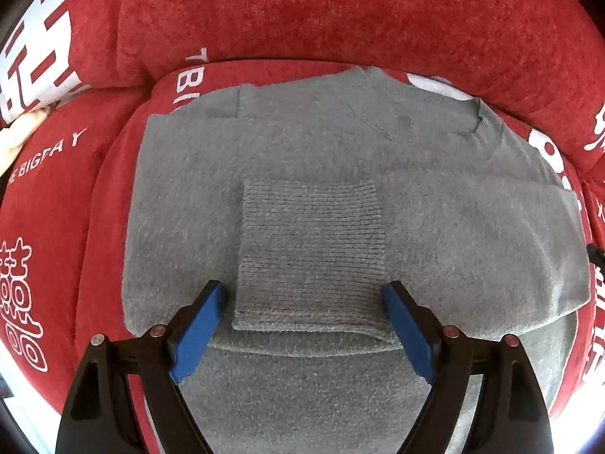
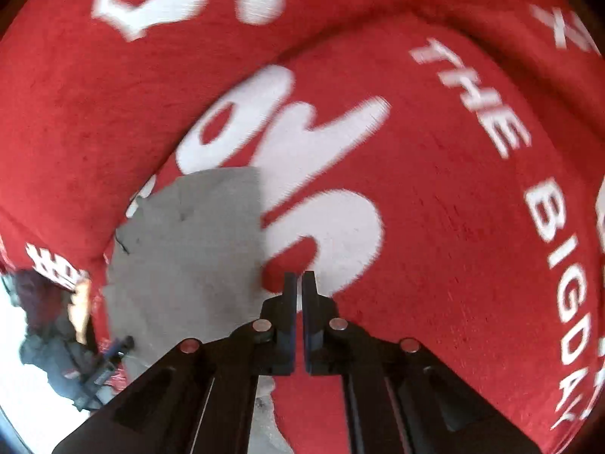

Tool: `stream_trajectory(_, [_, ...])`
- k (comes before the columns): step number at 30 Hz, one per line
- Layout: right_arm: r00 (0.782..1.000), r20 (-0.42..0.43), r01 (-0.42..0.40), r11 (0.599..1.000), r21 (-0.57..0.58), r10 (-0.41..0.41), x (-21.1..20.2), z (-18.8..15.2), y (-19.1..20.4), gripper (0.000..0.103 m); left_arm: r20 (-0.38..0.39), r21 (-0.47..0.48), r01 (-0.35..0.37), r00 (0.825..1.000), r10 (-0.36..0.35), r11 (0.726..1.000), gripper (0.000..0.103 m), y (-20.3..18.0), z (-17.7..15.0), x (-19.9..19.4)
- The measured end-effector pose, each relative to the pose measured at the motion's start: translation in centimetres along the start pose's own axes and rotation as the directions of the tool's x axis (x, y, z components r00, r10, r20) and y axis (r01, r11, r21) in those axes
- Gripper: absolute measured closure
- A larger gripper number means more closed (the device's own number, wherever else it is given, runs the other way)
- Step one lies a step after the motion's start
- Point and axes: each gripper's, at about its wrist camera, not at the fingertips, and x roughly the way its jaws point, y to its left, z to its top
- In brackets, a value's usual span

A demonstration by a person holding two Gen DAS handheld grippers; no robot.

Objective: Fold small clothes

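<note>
- L gripper (image 1: 304, 317) hanging wide-open over ribbed cuff (image 1: 310, 253) of grey sweater (image 1: 435, 234) lying on red sofa (image 1: 340, 11), sleeve folded in.
- R gripper (image 2: 299, 283) sitting closed, empty, beside the sweater's edge.
- Next, prob: pinching hem, folding body over.

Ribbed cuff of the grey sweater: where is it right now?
Left wrist view, centre: the ribbed cuff lies flat on the folded grey sweater, between the open fingers of the left gripper, on the red printed cover.

One grey sweater (image 1: 340, 143), two grippers, and seemingly one red printed sofa cover (image 1: 340, 11).
</note>
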Motion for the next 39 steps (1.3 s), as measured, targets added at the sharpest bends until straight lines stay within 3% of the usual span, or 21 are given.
stream_trajectory(3, [0.993,0.0,-0.117,0.993,0.013,0.117,-1.1,-1.6,0.9,0.096,0.006,0.009,-0.006,1.0,0.005,1.0,0.015,-0.2,-0.1,0.0])
stream_trajectory(7, [0.988,-0.038,-0.154,0.983,-0.1,0.151,-0.7,-4.1,4.4,0.096,0.001,0.0,-0.01,1.0,0.01,1.0,0.015,-0.2,0.0,0.1])
stream_trajectory(9, [0.989,-0.072,-0.135,0.983,-0.128,0.127,0.9,-5.1,5.3,0.096,0.0,-0.002,-0.012,1.0,0.012,1.0,0.015,-0.2,0.0,0.0])
stream_trajectory(12, [0.994,-0.107,-0.032,0.989,-0.147,0.017,3.1,-6.1,5.4,0.096,-0.02,-0.015,-0.018,1.0,0.018,1.0,0.015,-0.3,0.1,-0.3])
stream_trajectory(17, [0.999,-0.038,-0.027,0.99,-0.141,0.021,0.6,-7.3,5.4,0.096,-0.025,-0.017,-0.032,0.999,0.032,0.999,0.015,-0.5,-0.3,-1.4])
stream_trajectory(22, [0.999,-0.032,-0.01,0.989,-0.147,0.006,-1.3,-7.7,6.1,0.096,-0.029,-0.021,-0.035,0.999,0.034,0.999,0.015,-0.7,-0.8,-2.1])
stream_trajectory(27, [0.999,-0.039,0.0,0.995,-0.097,-0.004,-0.6,-7.3,5.7,0.083,-0.033,-0.017,-0.038,0.999,0.038,0.999,0.015,-0.3,-1.1,-2.2])
stream_trajectory(34, [0.998,-0.055,-0.002,0.997,-0.073,-0.002,-0.2,-7.9,5.3,0.081,-0.046,-0.021,-0.037,0.998,0.036,0.999,0.015,0.5,-1.3,-2.2])
stream_trajectory(37, [0.998,-0.06,0.0,0.997,-0.072,-0.004,-0.2,-7.9,5.3,0.081,-0.037,-0.035,-0.01,0.999,0.009,0.999,0.015,1.3,-1.5,-2.8])
stream_trajectory(39, [0.998,-0.062,0.001,0.998,-0.069,-0.005,-0.3,-8.0,5.3,0.072,-0.037,-0.069,0.021,0.999,-0.024,0.997,0.015,2.4,-1.9,-3.3])
